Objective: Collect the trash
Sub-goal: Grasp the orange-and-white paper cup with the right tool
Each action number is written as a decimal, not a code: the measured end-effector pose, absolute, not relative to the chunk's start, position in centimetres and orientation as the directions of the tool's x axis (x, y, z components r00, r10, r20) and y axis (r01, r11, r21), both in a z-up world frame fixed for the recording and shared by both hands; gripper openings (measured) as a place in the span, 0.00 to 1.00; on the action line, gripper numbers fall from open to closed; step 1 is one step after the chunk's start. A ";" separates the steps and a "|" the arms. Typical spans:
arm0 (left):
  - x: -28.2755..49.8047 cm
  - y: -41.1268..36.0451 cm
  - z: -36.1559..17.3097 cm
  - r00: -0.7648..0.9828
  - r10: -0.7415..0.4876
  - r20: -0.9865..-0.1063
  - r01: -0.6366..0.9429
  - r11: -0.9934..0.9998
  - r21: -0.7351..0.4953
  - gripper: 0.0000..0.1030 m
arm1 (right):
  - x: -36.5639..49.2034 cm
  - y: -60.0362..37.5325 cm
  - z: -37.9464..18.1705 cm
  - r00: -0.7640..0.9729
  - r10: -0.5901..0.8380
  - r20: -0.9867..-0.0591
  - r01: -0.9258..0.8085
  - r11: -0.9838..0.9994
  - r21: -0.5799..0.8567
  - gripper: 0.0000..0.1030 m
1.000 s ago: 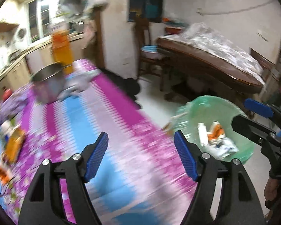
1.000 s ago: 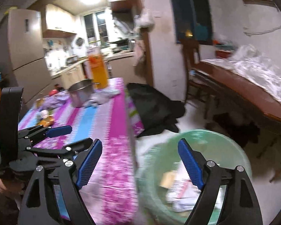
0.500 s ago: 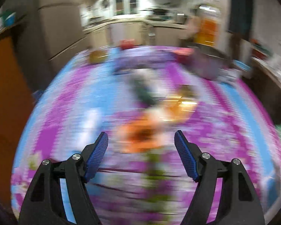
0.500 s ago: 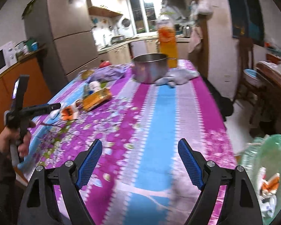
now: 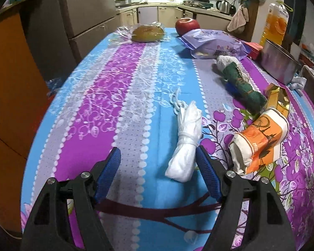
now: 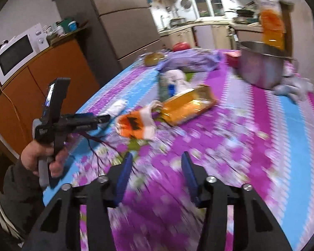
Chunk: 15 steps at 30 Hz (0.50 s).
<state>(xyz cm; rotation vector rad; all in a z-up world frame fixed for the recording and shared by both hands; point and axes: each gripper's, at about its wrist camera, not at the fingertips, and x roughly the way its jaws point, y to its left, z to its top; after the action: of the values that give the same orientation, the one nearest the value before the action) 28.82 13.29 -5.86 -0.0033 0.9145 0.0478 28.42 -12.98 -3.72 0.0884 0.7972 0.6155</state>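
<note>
Left gripper [image 5: 158, 167] hangs low over the table [image 5: 106, 96] with its purple, blue and white floral cloth, blue-padded fingers [image 5: 110, 167] spread wide. A white knotted plastic bag rolled into a bundle [image 5: 185, 144] lies on the cloth between them, its lower end just beside the right-hand finger; the pads are not pressing it. Just to its right sits a crushed orange and white paper cup [image 5: 259, 144], and past that a gold foil carton [image 5: 277, 100] and a dark green rolled cloth [image 5: 242, 85]. At the far end, a red apple [image 5: 187, 25] and a bun in clear wrap [image 5: 147, 33]. Right gripper [image 6: 156, 173] is over bare cloth, blurred, its fingers closing with nothing between them. From there the person's hand [image 6: 41, 159] shows gripping the left tool, a steel pot [image 6: 261, 64] far right.
</note>
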 end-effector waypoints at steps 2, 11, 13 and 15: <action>29.1 13.2 -6.4 0.597 0.023 -0.802 -0.025 1.000 0.010 0.62 | 30.5 -10.9 -4.4 0.495 0.580 -0.646 -0.500 0.799 0.334 0.47; 30.1 12.8 -6.3 0.607 -0.002 -0.795 0.013 1.000 0.007 0.62 | 36.7 -6.9 -6.3 0.442 0.632 -0.636 -0.487 0.765 0.421 0.47; 30.4 12.3 -6.6 0.603 0.001 -0.798 0.020 1.000 0.016 0.62 | 37.5 -6.2 -6.6 0.436 0.630 -0.643 -0.490 0.765 0.418 0.47; 30.3 11.9 -6.6 0.615 0.006 -0.789 0.027 0.999 0.029 0.55 | 38.0 -6.0 -7.1 0.425 0.634 -0.646 -0.492 0.761 0.423 0.47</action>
<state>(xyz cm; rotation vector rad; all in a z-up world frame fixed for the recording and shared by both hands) 30.33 11.85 -6.60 0.0392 0.9084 -0.0118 38.02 -6.02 -7.10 0.1789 0.8848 0.7083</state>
